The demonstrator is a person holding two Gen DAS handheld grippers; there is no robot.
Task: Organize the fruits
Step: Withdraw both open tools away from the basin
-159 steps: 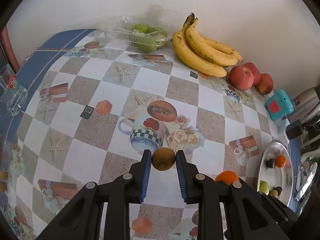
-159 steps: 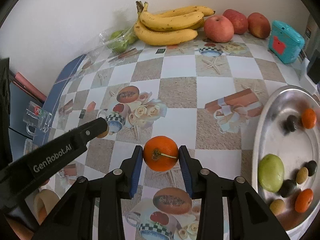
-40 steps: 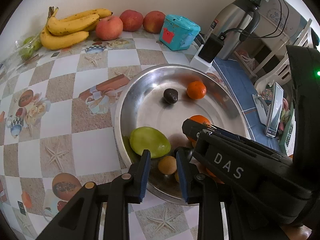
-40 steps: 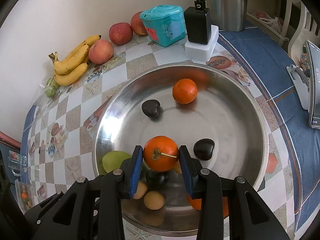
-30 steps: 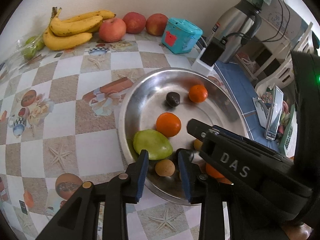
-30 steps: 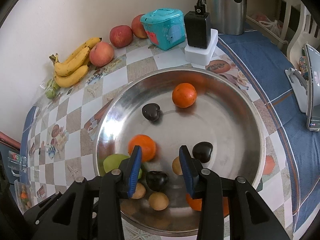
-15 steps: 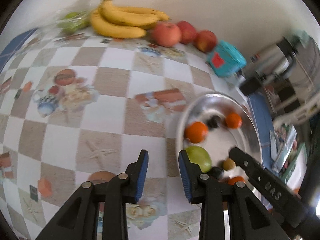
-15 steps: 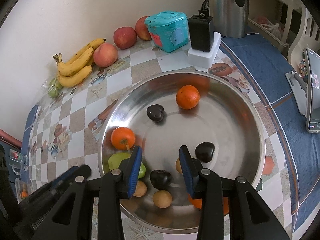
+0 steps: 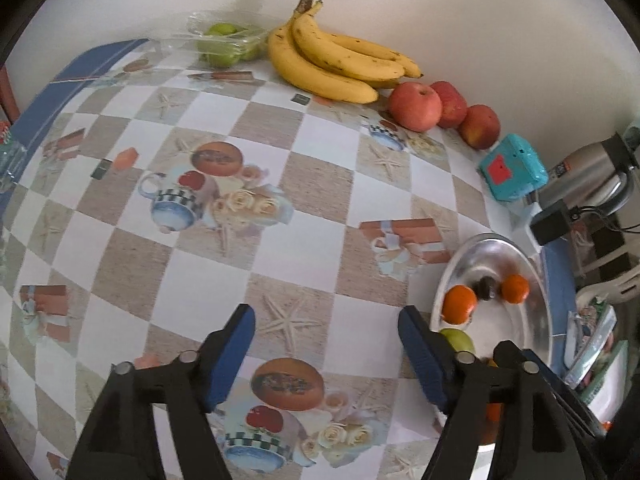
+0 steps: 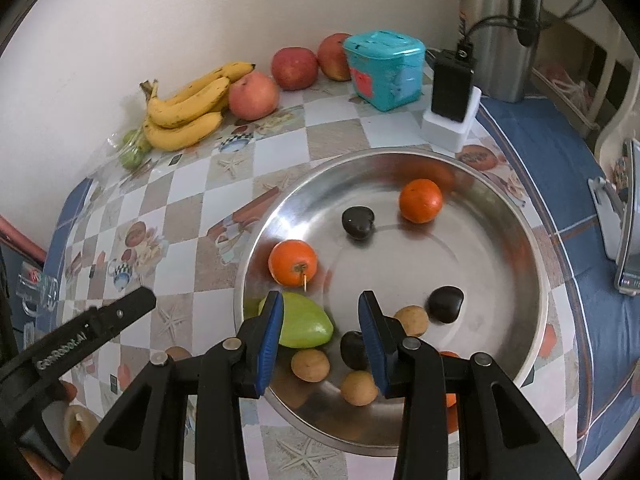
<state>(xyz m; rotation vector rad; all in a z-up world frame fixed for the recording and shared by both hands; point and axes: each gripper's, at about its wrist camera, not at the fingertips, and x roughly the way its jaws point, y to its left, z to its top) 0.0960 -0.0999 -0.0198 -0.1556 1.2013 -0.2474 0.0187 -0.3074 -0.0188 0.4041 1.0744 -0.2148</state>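
Fruits so far sit in the steel bowl (image 10: 532,280) at the table's right end: two oranges, incl. the stemmed orange (image 10: 293,262) by the near-left wall, a green mango (image 10: 306,326), small tan fruits and a few dark ones. Still outside, along the back wall: bananas (image 9: 340,62), three apples (image 9: 416,106) and a clear tray of green fruit (image 9: 224,42). Left gripper (image 9: 326,354) hangs over bare tablecloth (image 9: 200,252) w/ jaws opening wide, nothing btwn them. Right gripper (image 10: 320,340) hovers above the bowl's near side, jaws opening to a moderate gap, also empty; the mango shows behind its left finger but isn't pinched. Judging by this, the next step is prob. fetching a wall-side fruit w/ the left one. To do it well: go for the nearest apple first, it's round and firm, so centre it btwn the pads and squeeze across its widest part, approaching from above. Bananas are a curved, heavy bunch; grab near the stem end so it won't swing or slip. Lower each fruit into a free patch of the bowl rather than dropping it on the others
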